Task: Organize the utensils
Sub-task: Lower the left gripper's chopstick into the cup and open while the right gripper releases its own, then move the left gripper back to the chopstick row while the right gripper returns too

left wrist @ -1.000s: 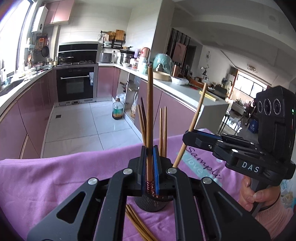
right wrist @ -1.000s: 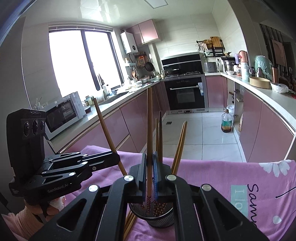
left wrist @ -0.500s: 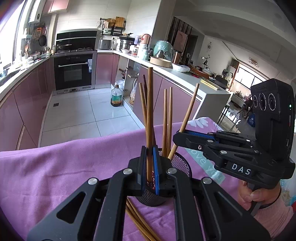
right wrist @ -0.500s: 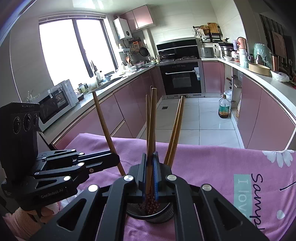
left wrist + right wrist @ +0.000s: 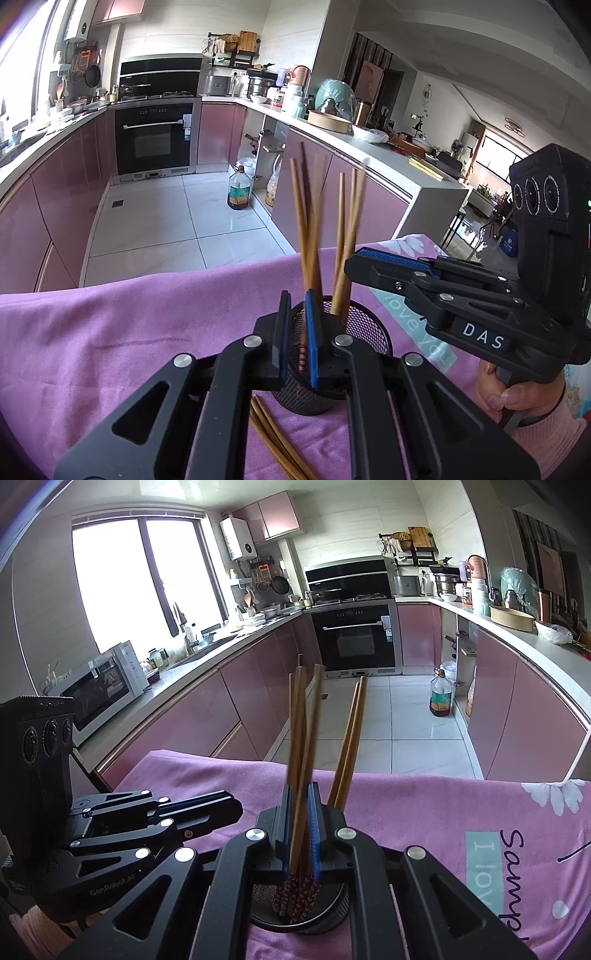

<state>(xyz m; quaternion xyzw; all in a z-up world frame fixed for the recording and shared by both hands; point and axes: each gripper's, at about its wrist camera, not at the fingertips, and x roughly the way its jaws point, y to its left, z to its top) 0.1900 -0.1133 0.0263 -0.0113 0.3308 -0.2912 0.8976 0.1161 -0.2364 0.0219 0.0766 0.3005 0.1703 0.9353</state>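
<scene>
A black mesh cup [image 5: 369, 332] stands on the purple cloth [image 5: 110, 332] with several wooden chopsticks upright in it. My left gripper [image 5: 297, 295] hovers over the cup's near rim, jaws a narrow gap apart. A blurred chopstick [image 5: 314, 229] rises beyond them, its patterned end down in the cup. In the right wrist view the left gripper [image 5: 236, 808] holds nothing. My right gripper [image 5: 298, 786] is over the cup [image 5: 332, 912], its jaws opening. A blurred, tilted chopstick [image 5: 308, 738] stands between them and slides free.
A few loose chopsticks [image 5: 273, 443] lie on the cloth under my left gripper. A hand in a pink sleeve [image 5: 517, 398] holds the right gripper [image 5: 349, 264]. Beyond the cloth's far edge lie the kitchen floor and pink cabinets.
Both grippers sank over the cup with a chopstick each. Both chopsticks have now slipped out of the pads and dropped into the cup, blurred and leaning.
</scene>
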